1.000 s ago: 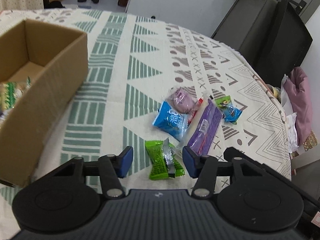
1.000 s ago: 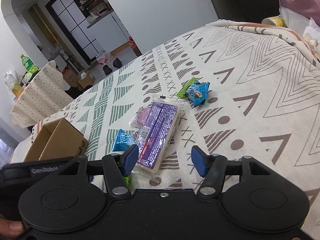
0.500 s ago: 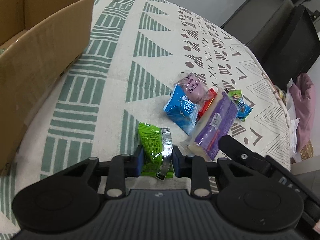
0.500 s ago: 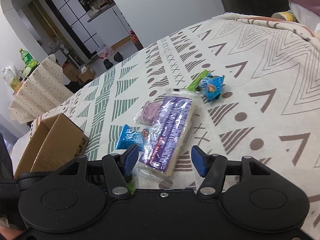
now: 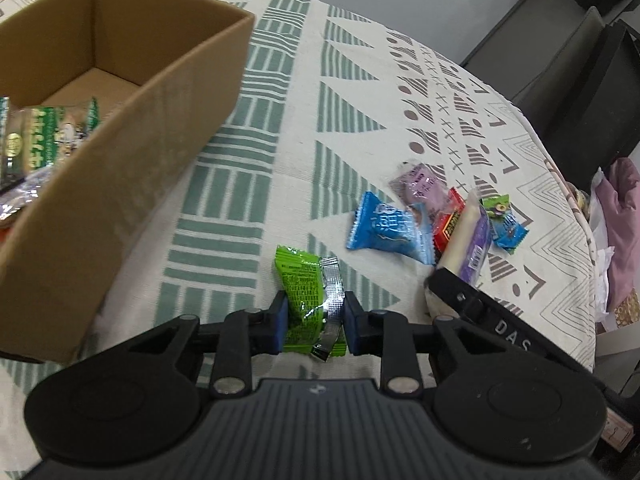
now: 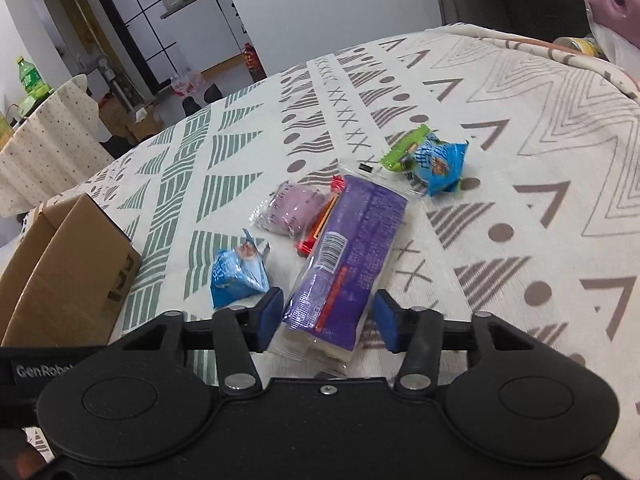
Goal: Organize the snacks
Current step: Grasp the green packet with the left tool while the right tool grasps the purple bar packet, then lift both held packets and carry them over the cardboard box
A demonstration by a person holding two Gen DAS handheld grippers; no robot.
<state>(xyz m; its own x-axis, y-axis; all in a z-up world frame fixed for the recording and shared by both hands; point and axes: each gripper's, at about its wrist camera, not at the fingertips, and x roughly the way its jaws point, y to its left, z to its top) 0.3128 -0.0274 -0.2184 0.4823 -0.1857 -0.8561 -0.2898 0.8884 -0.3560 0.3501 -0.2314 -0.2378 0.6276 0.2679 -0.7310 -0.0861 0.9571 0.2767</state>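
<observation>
Both grippers: left point(image 5: 313, 322) pinches green pkt point(image 5: 306, 296) (right point(image 6: 327, 315) agape)

We find the right gripper point(image 6: 327, 320) with jaws apart, straddling the near end of a long purple plastic-wrapped snack pack point(image 6: 347, 264) lying on the patterned cream tablecloth point(image 6: 520, 184). A brown cardboard box point(image 6: 60, 276) stands left.

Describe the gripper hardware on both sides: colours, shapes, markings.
Both match: the left gripper and right gripper have matte black bodies with two round discs, black linkage arms with silver pivot pins, and blue finger pads. The left one shows a ribbed centre panel; white "GenRobot" lettering sits at the right view's left edge.
</observation>
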